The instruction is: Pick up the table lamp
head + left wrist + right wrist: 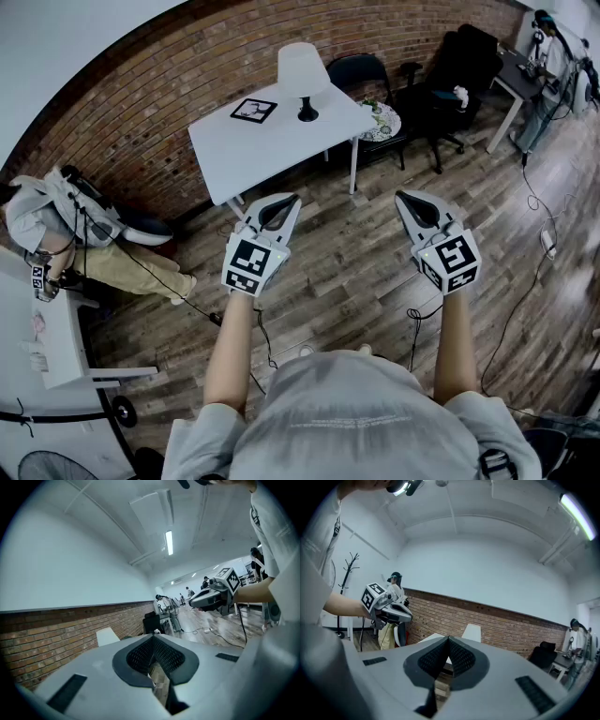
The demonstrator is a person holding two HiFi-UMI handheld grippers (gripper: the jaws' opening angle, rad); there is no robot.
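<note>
White table [272,150] on wood floor [347,272] by the brick wall, carrying a white-shaded table lamp [304,80] with dark base near far edge, and a black-bordered marker card [253,110] flat just left of it.

Matt white lamp shade [303,67], smooth white tabletop [272,150], rough red brick wall [159,103], wood-plank floor [356,272].

White table [272,155] by the brick wall [141,122] — marker card [253,110] lying on top. Black chair [361,70] just behind it, wood floor [356,262] all around.
</note>
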